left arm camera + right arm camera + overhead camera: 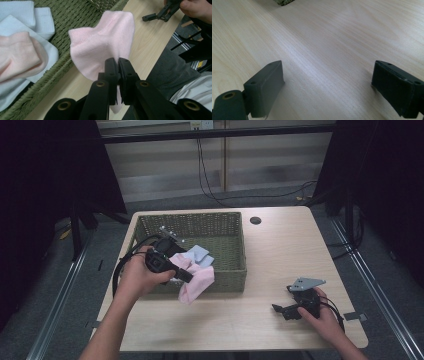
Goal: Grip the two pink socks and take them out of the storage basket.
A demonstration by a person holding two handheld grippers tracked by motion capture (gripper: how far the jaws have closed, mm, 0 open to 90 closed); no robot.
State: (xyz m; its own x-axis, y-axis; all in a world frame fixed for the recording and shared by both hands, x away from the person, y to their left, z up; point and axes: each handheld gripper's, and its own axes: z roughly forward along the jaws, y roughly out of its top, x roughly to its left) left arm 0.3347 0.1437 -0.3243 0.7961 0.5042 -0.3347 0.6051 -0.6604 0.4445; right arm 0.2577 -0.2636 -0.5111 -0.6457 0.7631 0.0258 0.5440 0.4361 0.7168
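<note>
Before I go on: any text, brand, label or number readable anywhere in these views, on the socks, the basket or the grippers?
None: no readable text in any view.
Pink sock clamped in the left hand-held gripper: plain knit, no label showing.
Green woven basket and the socks lying in it: no tag or print.
Right hand-held gripper and wooden table: unmarked.
Wall outlet at the top of the high view: too small to read.

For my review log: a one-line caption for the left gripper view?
Left gripper pinches a pink sock above the basket rim.
</note>
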